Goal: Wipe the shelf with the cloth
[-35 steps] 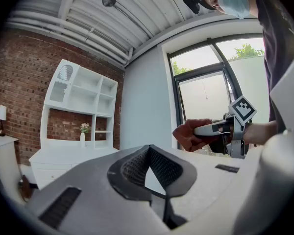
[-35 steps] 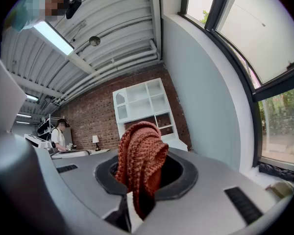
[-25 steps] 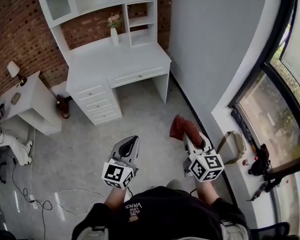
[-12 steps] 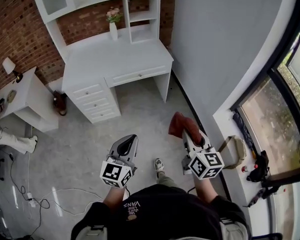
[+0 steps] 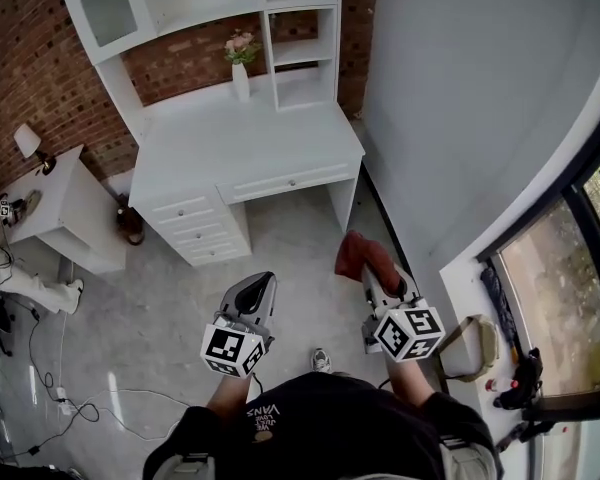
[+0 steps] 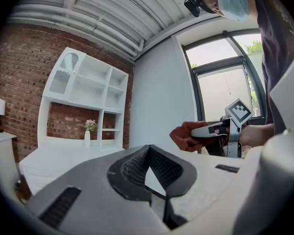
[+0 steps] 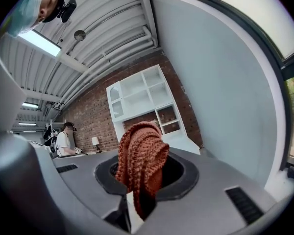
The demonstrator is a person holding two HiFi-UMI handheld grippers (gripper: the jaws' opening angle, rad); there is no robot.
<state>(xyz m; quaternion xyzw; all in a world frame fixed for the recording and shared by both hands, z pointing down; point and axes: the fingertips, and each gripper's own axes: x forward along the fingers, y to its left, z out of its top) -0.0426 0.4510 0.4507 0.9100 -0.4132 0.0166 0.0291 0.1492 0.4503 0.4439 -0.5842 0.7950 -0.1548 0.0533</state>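
Rust cloth [image 5: 363, 254] clamped in right gripper [image 5: 376, 274] — white shelf [image 5: 302, 65], vase [image 5: 241, 80] well ahead.

Shelf [image 5: 195, 8] top cut by head view's upper edge. Cloth [image 7: 139, 155] lower end hidden inside right gripper [image 7: 143, 177].

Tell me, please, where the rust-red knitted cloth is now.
The rust-red knitted cloth is clamped in the right gripper, right of centre in the head view, above the grey floor and short of the white desk.
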